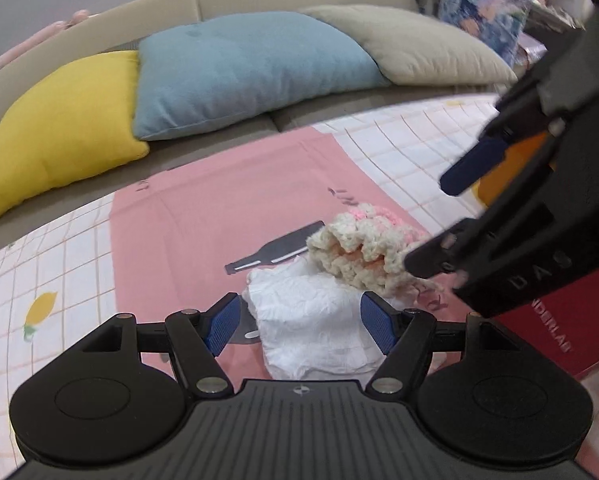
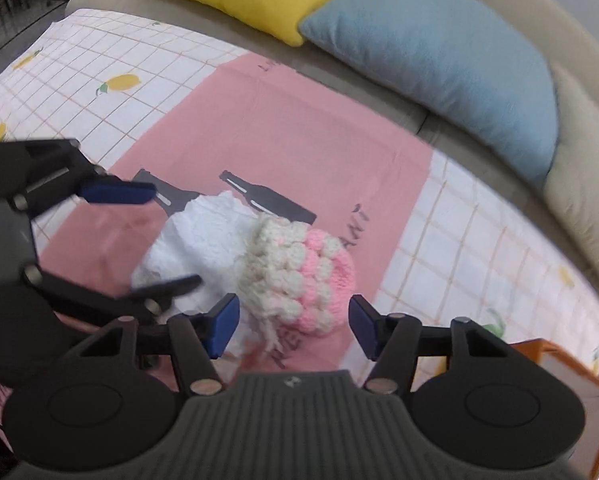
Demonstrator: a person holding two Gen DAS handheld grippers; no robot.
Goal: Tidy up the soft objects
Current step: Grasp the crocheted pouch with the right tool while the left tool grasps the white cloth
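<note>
A crumpled white cloth (image 1: 311, 320) lies on the pink mat (image 1: 203, 232), and a cream-and-pink crocheted piece (image 1: 363, 252) rests against its far right side. My left gripper (image 1: 299, 326) is open, its blue pads either side of the white cloth's near part. My right gripper (image 2: 293, 326) is open just above the near edge of the crocheted piece (image 2: 299, 276), beside the white cloth (image 2: 195, 248). The right gripper also shows open at the right of the left wrist view (image 1: 439, 220). The left gripper shows open at the left of the right wrist view (image 2: 163, 236).
A lemon-print checked tablecloth (image 1: 59, 280) covers the table under the mat. A sofa behind holds a yellow cushion (image 1: 59, 128), a blue cushion (image 1: 243, 68) and a beige cushion (image 1: 419, 44). A red box (image 1: 559, 332) and an orange-edged box (image 2: 571, 376) stand at the right.
</note>
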